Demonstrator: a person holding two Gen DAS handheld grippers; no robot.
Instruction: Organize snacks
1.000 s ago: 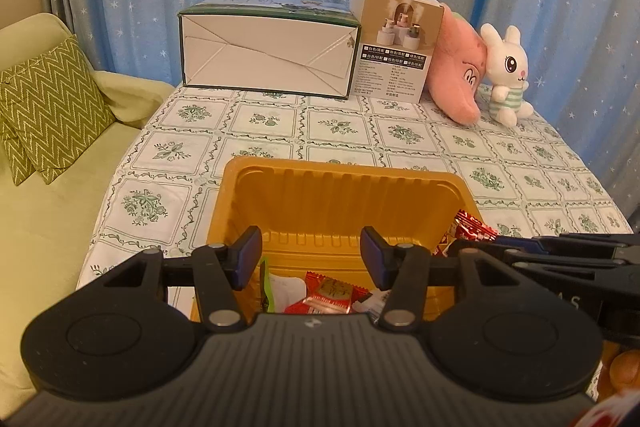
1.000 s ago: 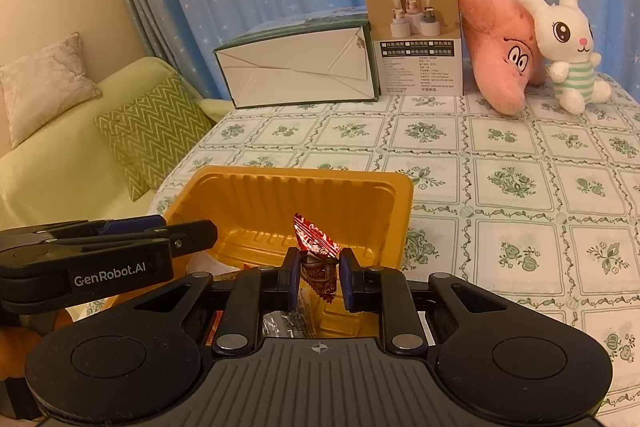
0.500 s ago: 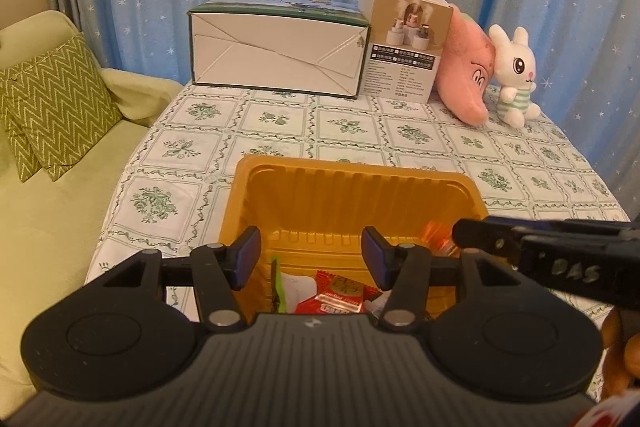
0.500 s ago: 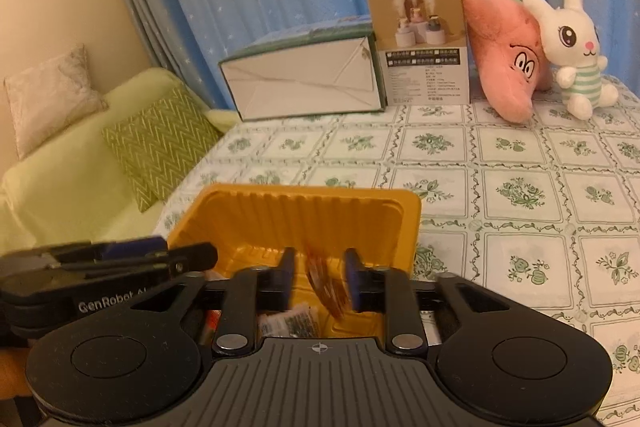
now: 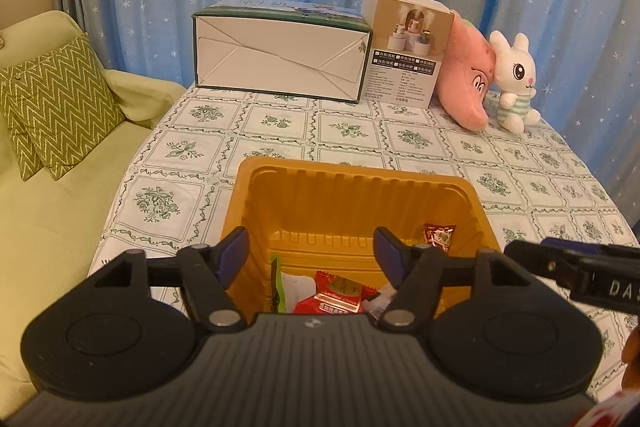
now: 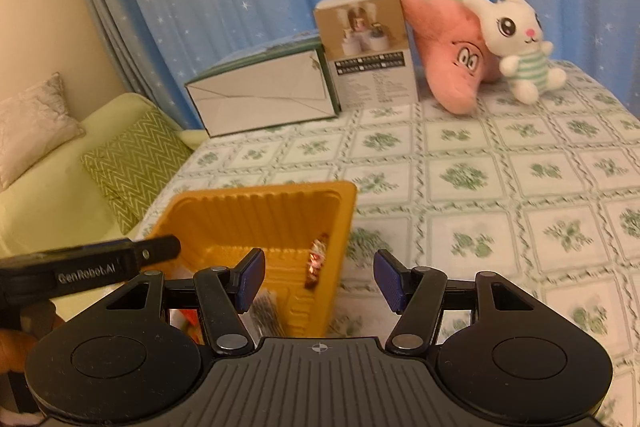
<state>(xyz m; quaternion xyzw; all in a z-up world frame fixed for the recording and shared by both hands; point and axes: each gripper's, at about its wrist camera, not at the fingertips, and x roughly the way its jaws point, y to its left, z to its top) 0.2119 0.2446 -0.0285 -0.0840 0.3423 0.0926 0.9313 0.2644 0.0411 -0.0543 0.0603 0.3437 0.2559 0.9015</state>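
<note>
An orange plastic tray (image 5: 360, 187) sits on the near part of the table and also shows in the right wrist view (image 6: 256, 215). It holds several wrapped snacks: a red packet (image 5: 340, 297), a white and green packet (image 5: 288, 287) and a small red snack (image 5: 439, 235) leaning on the right wall, also seen in the right wrist view (image 6: 317, 261). My left gripper (image 5: 312, 255) is open and empty over the tray's near edge. My right gripper (image 6: 319, 281) is open and empty, just above the tray's right wall.
A white and green carton (image 5: 280, 65), a beige product box (image 5: 406, 63), a pink plush (image 5: 466, 83) and a white bunny plush (image 5: 514, 83) stand along the table's far edge. A green sofa with a zigzag cushion (image 5: 60, 99) lies left of the table.
My right gripper opened and let go of the small red snack, which dropped into the tray by its right wall. The right gripper then drew back to the right.
</note>
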